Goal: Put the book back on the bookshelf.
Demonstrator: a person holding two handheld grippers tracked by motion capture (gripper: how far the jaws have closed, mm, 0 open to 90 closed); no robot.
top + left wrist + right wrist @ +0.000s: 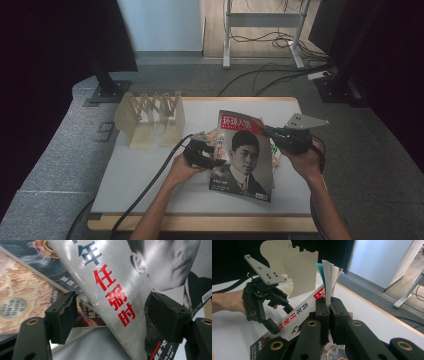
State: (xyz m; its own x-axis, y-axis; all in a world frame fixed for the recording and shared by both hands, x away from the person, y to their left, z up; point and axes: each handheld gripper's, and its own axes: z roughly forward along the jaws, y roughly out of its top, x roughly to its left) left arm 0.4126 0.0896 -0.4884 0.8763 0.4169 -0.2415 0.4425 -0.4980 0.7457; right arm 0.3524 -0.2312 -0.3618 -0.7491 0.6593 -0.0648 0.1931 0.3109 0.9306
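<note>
Magazine (245,150) up off the table (150,175) near its right edge, pinched tight by right gripper (329,312). Left gripper (110,315) straddling the spine, not clamped. Close squarely, avoid creasing cover.

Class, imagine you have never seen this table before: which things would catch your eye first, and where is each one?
First comes the magazine with red characters and a portrait on its cover, lifted above the middle of the white table. The right gripper is shut on its right edge, where the pages fan out, while the left gripper straddles its left edge, pads not pressing. Behind, at the table's far left, stands a cream rack of upright dividers.
</note>
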